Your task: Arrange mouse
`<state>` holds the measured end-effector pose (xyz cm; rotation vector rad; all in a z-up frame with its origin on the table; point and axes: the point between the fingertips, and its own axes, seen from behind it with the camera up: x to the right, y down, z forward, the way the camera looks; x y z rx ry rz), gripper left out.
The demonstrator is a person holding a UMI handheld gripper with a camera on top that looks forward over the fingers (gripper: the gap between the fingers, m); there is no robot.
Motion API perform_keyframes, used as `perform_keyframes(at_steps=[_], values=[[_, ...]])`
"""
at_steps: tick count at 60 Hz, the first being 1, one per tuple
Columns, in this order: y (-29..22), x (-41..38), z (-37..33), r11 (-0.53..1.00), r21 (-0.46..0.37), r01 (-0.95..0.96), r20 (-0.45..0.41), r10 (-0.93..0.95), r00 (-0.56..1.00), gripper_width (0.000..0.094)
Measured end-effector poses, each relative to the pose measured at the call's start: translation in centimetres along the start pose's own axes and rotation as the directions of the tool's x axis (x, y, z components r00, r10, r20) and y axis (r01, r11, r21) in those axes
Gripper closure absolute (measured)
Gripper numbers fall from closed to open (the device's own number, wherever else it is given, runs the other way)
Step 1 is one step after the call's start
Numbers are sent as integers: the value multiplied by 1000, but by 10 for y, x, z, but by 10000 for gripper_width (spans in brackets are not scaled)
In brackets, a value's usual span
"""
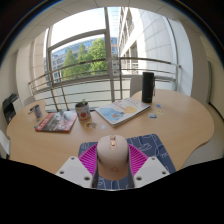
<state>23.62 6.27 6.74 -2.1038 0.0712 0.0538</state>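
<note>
One view only, from the camera riding on the gripper (112, 160), looking forward along its fingers over a round, light wooden table (180, 115).

Between the two fingers sits a pale pink, rounded plastic computer mouse (112, 155). The magenta pads (88, 158) lie close along both of its flanks, and no gap shows at either side, so the fingers appear clamped on the mouse rather than merely standing about it. Its long axis runs straight ahead along the fingers, with the narrower end toward the far side of the table. Under the mouse lies a dark blue mat with a purple geometric pattern (152, 150), reaching out past both fingers; whether the mouse rests on the mat or is lifted just clear of it cannot be told.

Beyond the mouse, in the middle of the table, stands a small printed cup (83, 114), with an open colourful magazine (122, 111) just beside it. Farther from the mouse, past the magazine, stands a tall black cylindrical speaker (148, 87). On the other side of the cup lies a flat pink tray of small items (55, 122). Behind the table runs a metal balcony railing (90, 80).

Any coming placement turns on that forward-pointing axis staying squared to the mat.
</note>
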Motion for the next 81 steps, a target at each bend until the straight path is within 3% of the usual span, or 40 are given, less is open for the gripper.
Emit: perform_keyframes(at_steps=[6,13,15,19,30,44,61,81], values=[[43,25,16,994,-106,11,-37,-15,999,495],[68,39,28,989,-149,1,-45,-8,999,367],[67,41,25,989,-147,13,-49,-20,999,301],[62,41,20,990,-134,34,-46,-40,998,75],[36,39,-27,992,-97,81,-75,-88,993,84],[11,19,-139,993,-25,113,-109,-115,987,86],[24,-5,-263,989,6,149,-128,-147,981,87],[41,-14,-302,992,-1,124,-123,-123,985,88]])
